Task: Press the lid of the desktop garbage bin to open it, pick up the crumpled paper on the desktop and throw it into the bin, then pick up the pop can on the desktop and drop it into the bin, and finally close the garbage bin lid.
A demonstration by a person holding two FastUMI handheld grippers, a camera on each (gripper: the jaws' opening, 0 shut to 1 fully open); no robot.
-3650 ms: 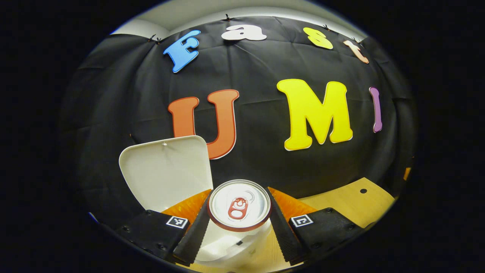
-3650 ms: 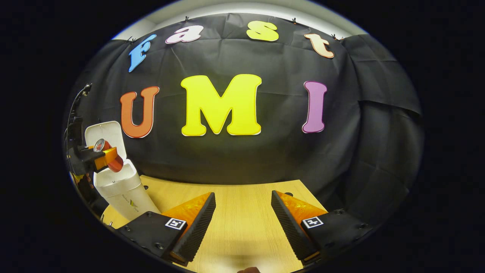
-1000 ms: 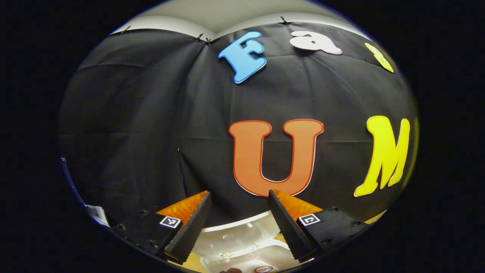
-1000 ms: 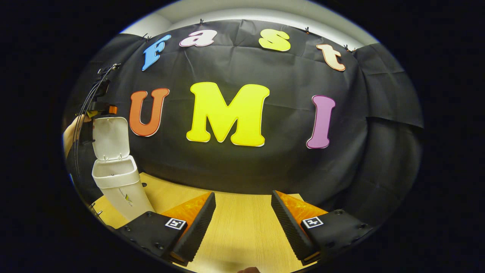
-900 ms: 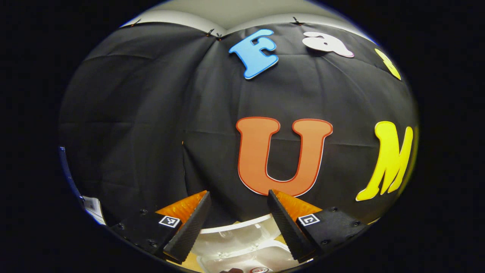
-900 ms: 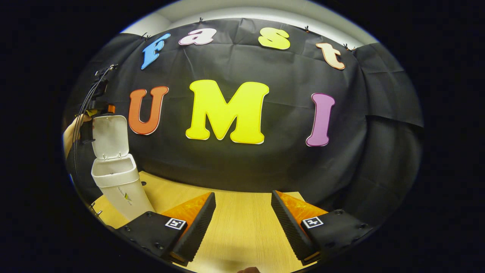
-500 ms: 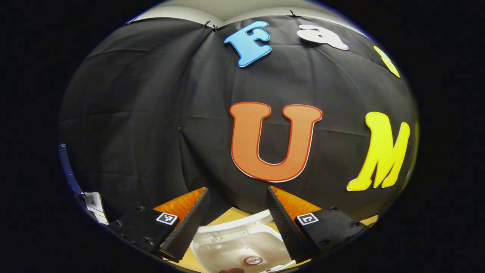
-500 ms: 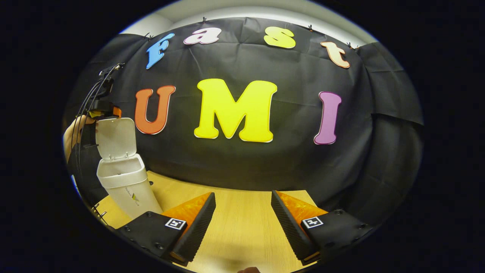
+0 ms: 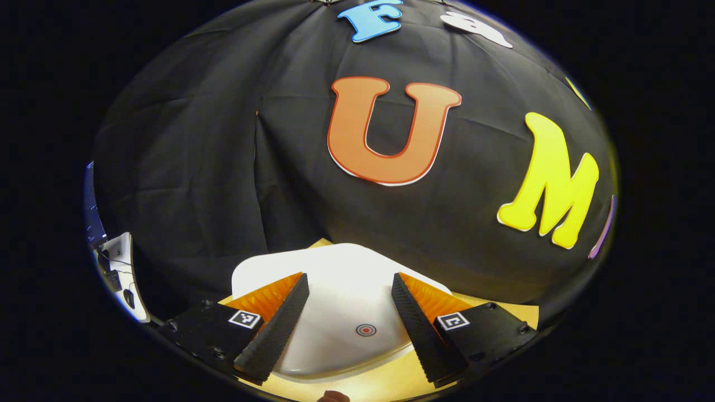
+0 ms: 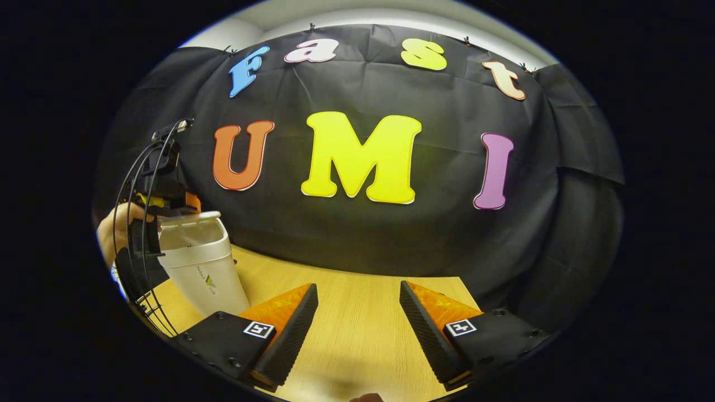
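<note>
Left tongs (image 9: pixel 346 304), spread wide and empty, bear down on the bin's lid (image 9: pixel 341 279) to shut it, while right tongs (image 10: pixel 357 318) idle open over the counter (image 10: pixel 357 301).

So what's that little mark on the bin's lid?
A small red ring-and-dot target mark on the white lid, seen best in the left gripper view.

Recording booth: black cloth wall (image 10: pixel 391 245), wooden table (image 10: pixel 357 329).
</note>
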